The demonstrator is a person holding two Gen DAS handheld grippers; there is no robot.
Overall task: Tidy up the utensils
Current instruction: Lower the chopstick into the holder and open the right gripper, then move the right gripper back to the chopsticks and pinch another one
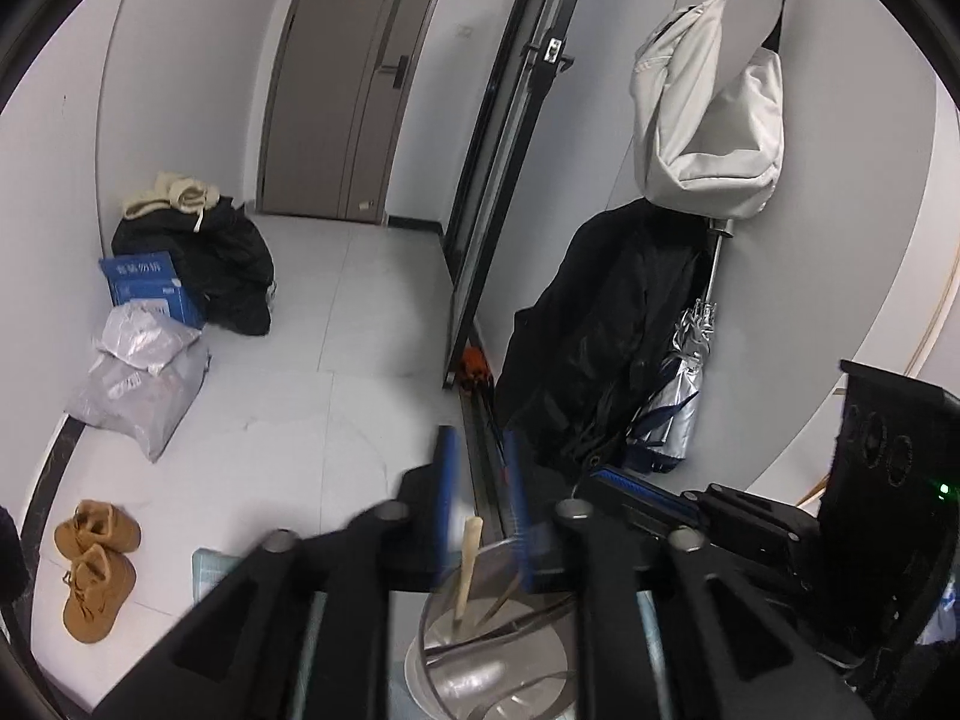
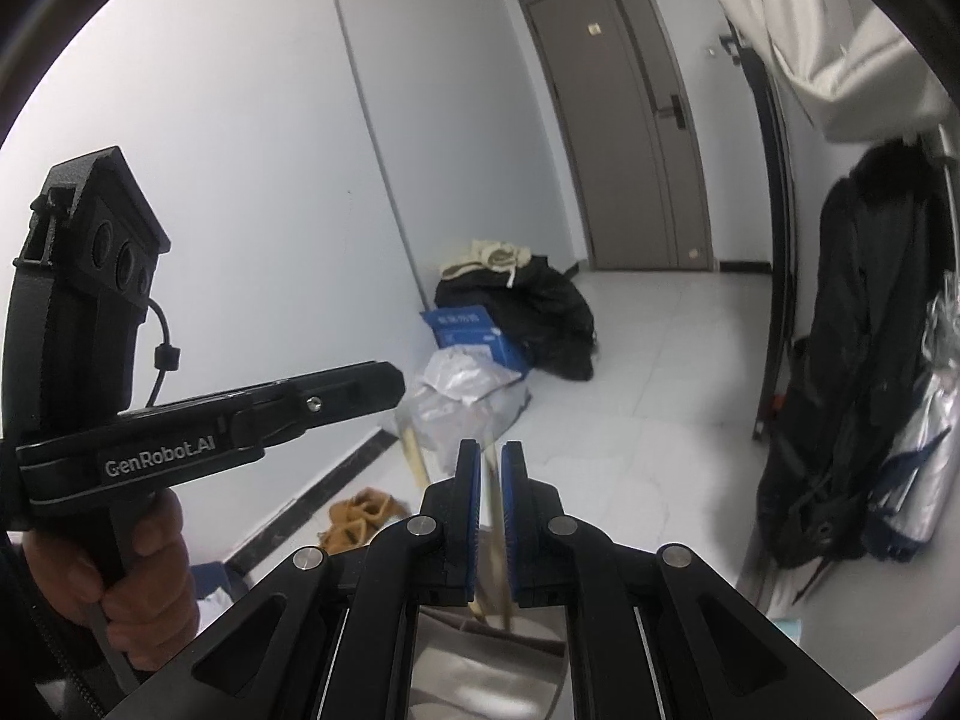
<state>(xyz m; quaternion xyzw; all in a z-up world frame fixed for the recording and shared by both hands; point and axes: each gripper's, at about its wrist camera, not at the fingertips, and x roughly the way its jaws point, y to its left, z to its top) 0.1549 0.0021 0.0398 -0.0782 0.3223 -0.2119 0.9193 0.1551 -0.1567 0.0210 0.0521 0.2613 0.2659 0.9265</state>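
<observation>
Left gripper [image 1: 480,498]: jaws stood apart, nothing pinched; one wooden chopstick [image 1: 467,570] stood loose between them.
Right gripper [image 2: 490,504]: jaws nearly closed on a thin wooden chopstick [image 2: 495,516].
Utensil holder [image 1: 480,648]: shiny metal cup under both grippers, bottom half cut off by the frame edge, so honestly hard to read.
Hidden: second chopstick [image 2: 414,456] ran behind the right gripper's linkage.
Writing: "GenRobot.AI" on the left gripper's body; blue box [image 2: 465,330] label was too blurry.
</observation>
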